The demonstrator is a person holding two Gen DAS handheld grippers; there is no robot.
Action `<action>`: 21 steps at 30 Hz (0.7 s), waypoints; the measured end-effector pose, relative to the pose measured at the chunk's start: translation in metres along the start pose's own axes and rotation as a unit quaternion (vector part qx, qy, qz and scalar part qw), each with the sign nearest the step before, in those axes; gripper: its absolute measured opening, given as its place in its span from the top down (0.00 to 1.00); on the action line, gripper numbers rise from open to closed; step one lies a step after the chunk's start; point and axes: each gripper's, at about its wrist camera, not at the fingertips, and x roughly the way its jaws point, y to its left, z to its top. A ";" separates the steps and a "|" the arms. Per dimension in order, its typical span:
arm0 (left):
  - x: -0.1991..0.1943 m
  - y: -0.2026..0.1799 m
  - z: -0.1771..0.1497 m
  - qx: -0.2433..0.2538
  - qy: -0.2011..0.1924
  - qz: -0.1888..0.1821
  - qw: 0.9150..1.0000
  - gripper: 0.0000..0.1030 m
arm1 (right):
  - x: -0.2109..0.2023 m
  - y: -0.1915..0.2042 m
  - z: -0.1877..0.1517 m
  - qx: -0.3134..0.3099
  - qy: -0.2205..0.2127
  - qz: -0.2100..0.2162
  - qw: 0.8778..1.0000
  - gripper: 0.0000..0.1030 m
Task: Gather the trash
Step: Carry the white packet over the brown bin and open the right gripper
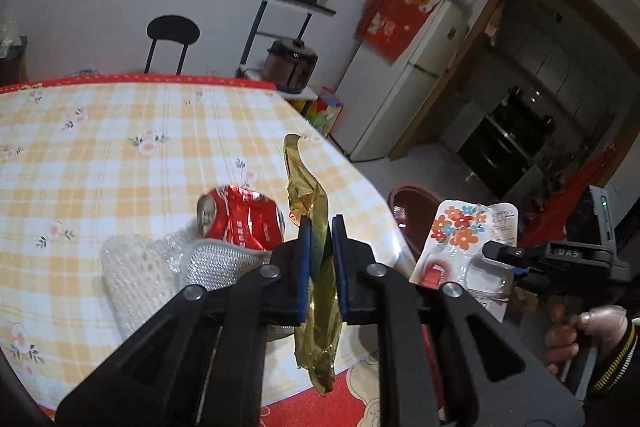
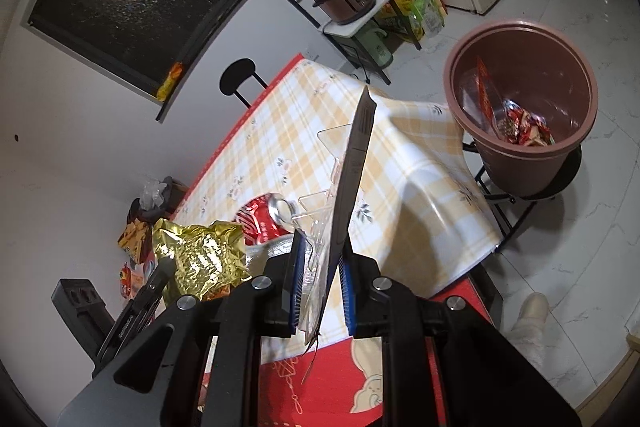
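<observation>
Small kitchen-dining room, dark window, white fridge in the corner, and the tabletop (image 1: 120, 147) under a yellow check cloth runs away in front of me. My landmark is the brown bin (image 2: 520, 155) on a stool just off the tabletop's end, already carrying some red wrappers.

Left tool (image 1: 320, 227): fingers pinched nearly together on a gold foil wrapper (image 1: 316, 291), which sticks up above the tips and hangs loose below. Right tool (image 2: 322, 247): clamped tight on a flowered blister pack (image 1: 468, 247), card edge-on to its own camera, clear plastic shell bulging to one side. That pack sits between the bin and the tabletop edge, closer to the bin than anything else I'm holding.

So the step in hand, I reckon, is the drop. I'd bring the right tool over the bin's mouth first, well inside the rim, then let go; the stiff card could catch the rim if it's released off-centre. The foil follows, and since it's light and floppy I'd lower it close in so it doesn't drift.

Away from the bin, on the tabletop, wait a crushed red drinks can (image 1: 240, 217) and, nearer me, some white foam netting (image 1: 144, 267) touching it.
</observation>
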 end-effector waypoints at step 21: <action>-0.012 -0.060 0.027 -0.022 -0.072 0.045 0.996 0.86 | -0.063 -0.084 0.115 -0.037 -0.085 -0.042 0.995 0.83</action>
